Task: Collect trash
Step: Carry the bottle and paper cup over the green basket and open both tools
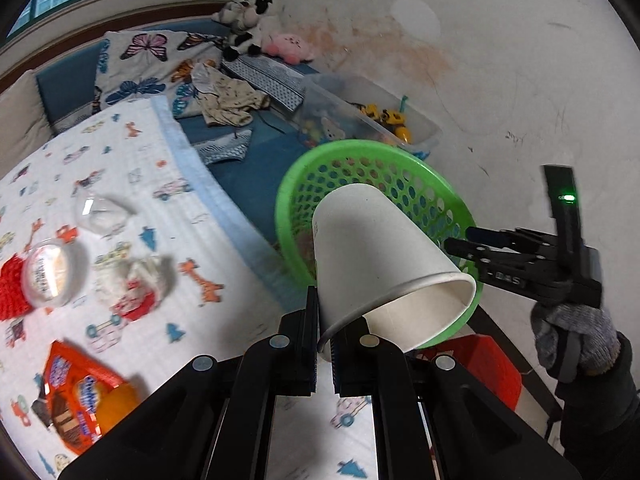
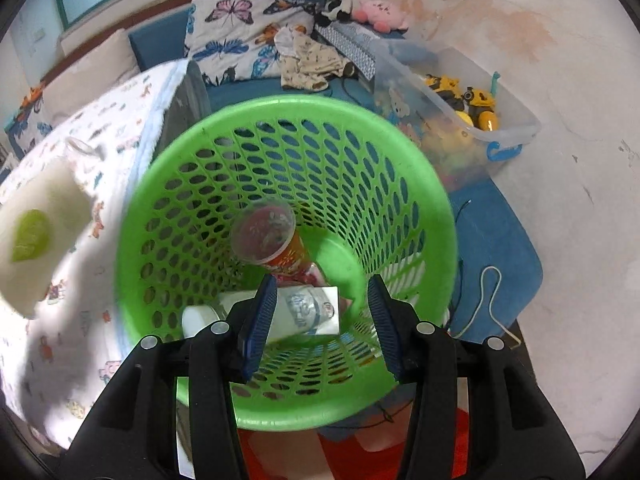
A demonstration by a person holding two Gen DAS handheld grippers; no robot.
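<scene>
My left gripper (image 1: 326, 340) is shut on the rim of a white paper cup (image 1: 380, 264), held tilted just in front of the green mesh basket (image 1: 352, 160). The cup also shows blurred at the left of the right wrist view (image 2: 40, 240). My right gripper (image 2: 320, 316) is open and empty, hovering over the green basket (image 2: 288, 120); it also shows at the right of the left wrist view (image 1: 460, 240). Inside the basket lie a clear plastic cup (image 2: 264, 236), a red snack wrapper (image 2: 292, 260) and a white carton (image 2: 304, 312).
On the patterned cloth table (image 1: 132, 152) lie clear plastic domes (image 1: 102, 212), a crumpled wrapper (image 1: 136, 284), an orange snack packet (image 1: 76, 392) and a red item (image 1: 12, 284). A clear toy bin (image 2: 460, 100) stands by the wall. A red stool (image 1: 488, 364) is below the basket.
</scene>
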